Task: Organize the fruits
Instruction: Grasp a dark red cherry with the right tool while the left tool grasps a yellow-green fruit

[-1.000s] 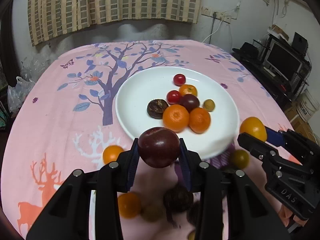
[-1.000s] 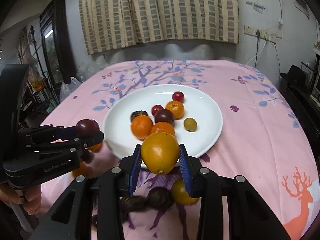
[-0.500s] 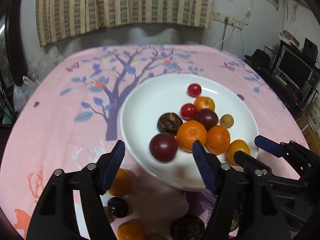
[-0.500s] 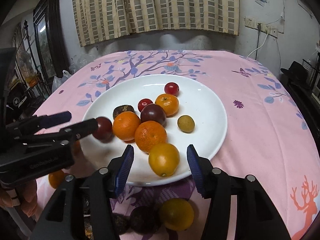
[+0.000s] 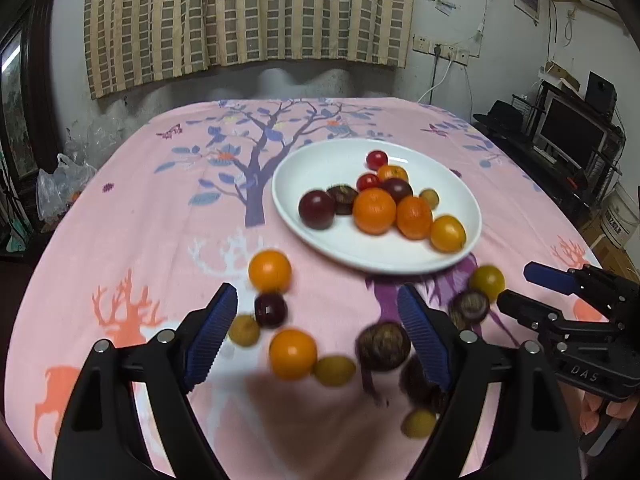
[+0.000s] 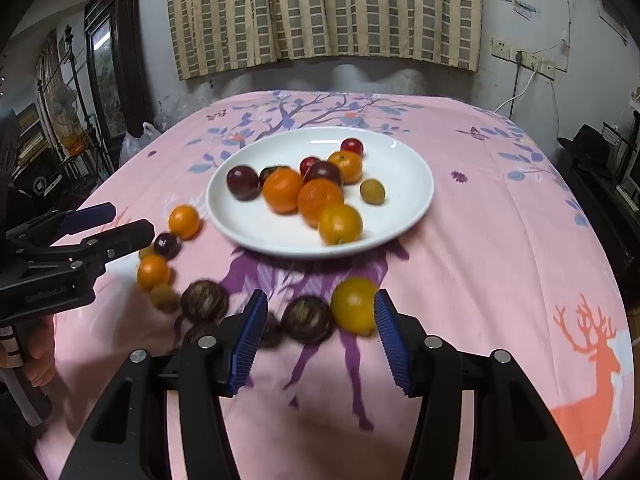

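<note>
**A:** What differs from a second ago?

**B:** Both grippers were then clamped on fruit: the left on a dark plum, the right on a yellow-orange fruit. Now the dark plum (image 5: 316, 209) lies at the left of the pile on the white plate (image 5: 304, 162), and the yellow-orange fruit (image 5: 447, 233) lies at the pile's near right, close to the rim. The left gripper (image 5: 318, 334) is released and its fingers are opening further, with nothing clasped; loose fruit merely shows beyond the gap. The right gripper (image 6: 316, 336) is also released and empty.

**A:** Meaning for the task?

**B:** Two more pieces are delivered. The plate holds ten; nine or so remain on the pink cloth (image 5: 160, 216) covering the bench, so roughly half looks done.

**A:** Where are the leftovers?

**B:** In a loose arc between plate and grippers: an orange (image 5: 270, 271), a small dark plum (image 5: 271, 310), a wrinkled brown fruit (image 5: 383, 345), a yellow fruit (image 6: 354, 305) and others, several touching.

**A:** Room and edges?

**B:** The plate's left and far parts are bare. The yellow-orange fruit sits near the lip and might roll off. Neighbours crowd each pick; the bench's right side is open.
</note>
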{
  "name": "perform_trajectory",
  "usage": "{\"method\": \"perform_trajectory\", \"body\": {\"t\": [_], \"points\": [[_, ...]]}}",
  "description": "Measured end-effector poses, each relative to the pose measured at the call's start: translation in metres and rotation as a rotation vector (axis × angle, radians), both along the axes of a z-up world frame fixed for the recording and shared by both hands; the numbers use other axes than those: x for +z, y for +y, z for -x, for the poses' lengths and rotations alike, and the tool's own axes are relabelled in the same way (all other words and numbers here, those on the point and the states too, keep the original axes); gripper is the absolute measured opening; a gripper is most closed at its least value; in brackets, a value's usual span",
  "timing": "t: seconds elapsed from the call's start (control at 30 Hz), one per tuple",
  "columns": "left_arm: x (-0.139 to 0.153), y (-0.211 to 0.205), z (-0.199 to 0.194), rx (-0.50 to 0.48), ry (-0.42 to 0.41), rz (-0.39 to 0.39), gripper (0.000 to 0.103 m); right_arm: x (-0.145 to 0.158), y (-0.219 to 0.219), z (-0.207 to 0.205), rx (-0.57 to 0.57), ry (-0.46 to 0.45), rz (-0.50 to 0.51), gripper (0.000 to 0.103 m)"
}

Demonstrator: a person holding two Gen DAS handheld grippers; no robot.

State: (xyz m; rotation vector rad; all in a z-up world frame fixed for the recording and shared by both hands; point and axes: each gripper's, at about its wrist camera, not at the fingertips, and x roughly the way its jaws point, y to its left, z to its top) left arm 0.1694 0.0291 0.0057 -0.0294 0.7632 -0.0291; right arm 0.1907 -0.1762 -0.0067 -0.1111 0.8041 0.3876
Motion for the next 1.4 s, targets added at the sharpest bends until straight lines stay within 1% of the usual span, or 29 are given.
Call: {"method": "perform_trajectory", "body": {"t": [0.2,0.33,0.47,0.67,0.73,0.77,0.8,0.87,0.97,1.07,1.17,1.27,1.33,1.4], "points": [[-0.024,0.003,0.026,0.006,0.038,0.006,0.080,-0.009,0.005,0.034,0.026,0.031,-0.002,0.056],[-0.032,0.007,0.034,0.010,0.046,0.008,0.080,-0.014,0.018,0.054,0.064,0.040,0.011,0.056],[-0.035,0.016,0.037,0.034,0.037,0.008,0.080,-0.016,0.037,0.066,0.104,0.044,0.023,0.056],[-0.038,0.029,0.034,0.055,0.050,0.019,0.080,-0.020,0.067,0.063,0.132,0.033,0.065,0.056],[-0.038,0.031,0.033,0.058,0.053,0.026,0.080,-0.024,0.074,0.058,0.133,0.041,0.084,0.053],[-0.038,0.031,0.034,0.057,0.054,0.027,0.080,-0.026,0.076,0.056,0.133,0.048,0.086,0.046],[-0.039,0.031,0.034,0.055,0.054,0.027,0.080,-0.028,0.077,0.054,0.134,0.050,0.076,0.038],[-0.039,0.028,0.034,0.048,0.055,0.020,0.080,-0.027,0.076,0.051,0.111,0.043,0.067,0.030],[-0.041,0.024,0.033,0.033,0.064,0.010,0.080,-0.023,0.066,0.050,0.102,0.045,0.019,0.030],[-0.043,0.020,0.034,0.010,0.073,0.027,0.080,-0.019,0.049,0.049,0.079,0.038,-0.031,0.030],[-0.045,0.012,0.037,-0.025,0.088,0.037,0.080,-0.018,0.028,0.044,0.031,0.044,-0.078,0.030],[-0.045,0.000,0.041,-0.064,0.091,0.017,0.080,-0.022,0.013,0.037,-0.006,0.063,-0.116,0.030],[-0.045,-0.008,0.045,-0.090,0.093,0.009,0.080,-0.022,0.008,0.035,-0.011,0.065,-0.126,0.030],[-0.044,-0.016,0.048,-0.115,0.108,0.021,0.080,-0.022,0.007,0.035,-0.011,0.065,-0.133,0.030]]}}
